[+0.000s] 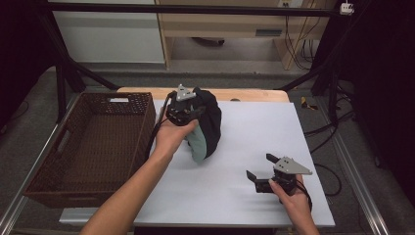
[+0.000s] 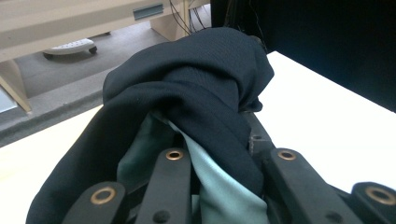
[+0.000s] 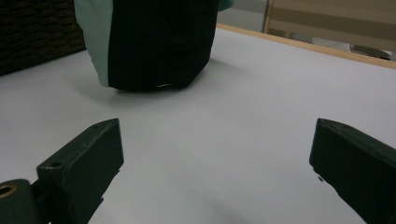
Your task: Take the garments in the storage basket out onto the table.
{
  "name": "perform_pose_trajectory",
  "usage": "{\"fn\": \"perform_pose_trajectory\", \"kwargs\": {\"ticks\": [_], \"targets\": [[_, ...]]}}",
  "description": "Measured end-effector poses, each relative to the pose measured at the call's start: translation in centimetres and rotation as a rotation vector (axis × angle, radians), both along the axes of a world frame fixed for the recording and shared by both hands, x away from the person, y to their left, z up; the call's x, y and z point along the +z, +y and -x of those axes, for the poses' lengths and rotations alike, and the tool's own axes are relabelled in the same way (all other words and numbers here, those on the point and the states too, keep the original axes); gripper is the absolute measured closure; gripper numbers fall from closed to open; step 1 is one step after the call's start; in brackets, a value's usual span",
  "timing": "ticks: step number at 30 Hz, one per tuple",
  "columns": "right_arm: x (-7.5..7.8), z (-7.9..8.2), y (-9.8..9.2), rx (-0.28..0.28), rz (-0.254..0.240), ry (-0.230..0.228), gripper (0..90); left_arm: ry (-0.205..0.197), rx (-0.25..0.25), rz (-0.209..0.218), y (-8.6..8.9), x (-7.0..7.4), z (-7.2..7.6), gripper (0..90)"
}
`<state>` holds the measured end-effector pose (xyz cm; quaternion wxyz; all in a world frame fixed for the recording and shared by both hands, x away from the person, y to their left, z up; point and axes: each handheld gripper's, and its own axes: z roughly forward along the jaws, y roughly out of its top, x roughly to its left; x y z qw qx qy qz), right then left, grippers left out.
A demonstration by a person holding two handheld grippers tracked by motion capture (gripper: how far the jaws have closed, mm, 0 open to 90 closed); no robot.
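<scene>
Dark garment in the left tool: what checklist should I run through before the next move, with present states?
1. Left tool shut on the dark garment: ok.
2. Garment bunched, mint lining showing: ok.
3. Garment's lower end off the white mat: cannot tell.
4. Wicker basket beside the mat, nothing visible inside: ok.
5. Right tool open, apart from the garment: ok.

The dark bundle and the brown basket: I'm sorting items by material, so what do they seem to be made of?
The dark bundle looks like soft woven fabric, matte navy with a pale mint lining: it folds and drapes over the left tool. The brown basket looks like woven wicker or rattan, possibly plastic imitation: an open lattice weave shows.
</scene>
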<state>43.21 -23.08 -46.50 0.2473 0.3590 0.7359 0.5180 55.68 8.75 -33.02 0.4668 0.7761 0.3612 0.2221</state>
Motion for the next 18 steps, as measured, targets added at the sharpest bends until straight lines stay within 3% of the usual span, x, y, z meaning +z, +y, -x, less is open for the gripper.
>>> {"fn": "perform_pose_trajectory", "kwargs": {"ticks": [18], "targets": [[0.0, 0.0, 0.0, -0.002, 0.004, -0.001, 3.1, 0.037, -0.079, -0.011, -2.5, -3.8, 1.6, 76.1]]}}
